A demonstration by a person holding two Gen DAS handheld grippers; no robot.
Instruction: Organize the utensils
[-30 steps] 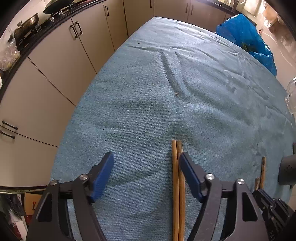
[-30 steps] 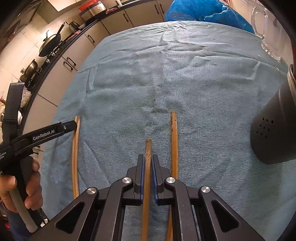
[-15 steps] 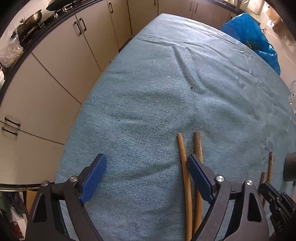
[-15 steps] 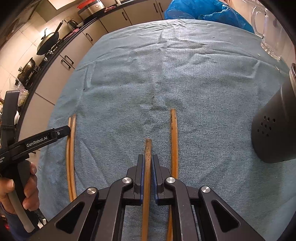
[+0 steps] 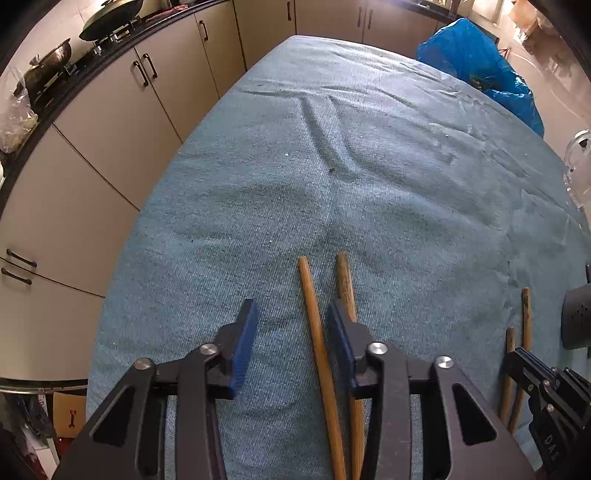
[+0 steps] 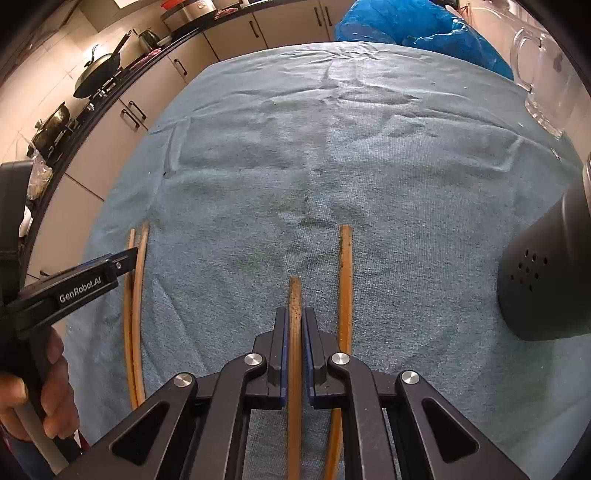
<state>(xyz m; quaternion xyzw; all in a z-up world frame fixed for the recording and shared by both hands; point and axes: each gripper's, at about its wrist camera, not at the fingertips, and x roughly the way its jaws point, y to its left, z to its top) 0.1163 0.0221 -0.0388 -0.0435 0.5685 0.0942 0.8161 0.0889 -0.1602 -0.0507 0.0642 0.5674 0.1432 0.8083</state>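
Chopsticks on blue cloth, near edge.
Right gripper [image 6: 294, 339] clamps one chopstick [image 6: 294, 295]. Left gripper [image 5: 291, 343] closing around another chopstick [image 5: 314, 317], pads not yet touching; near left edge.

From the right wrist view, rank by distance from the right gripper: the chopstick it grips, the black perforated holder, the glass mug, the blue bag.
1. Chopstick, clamped in the right gripper, dead centre.
2. Black perforated holder, to the right on the blue cloth.
3. Glass mug, far right corner.
4. Blue bag, beyond the table's far edge.
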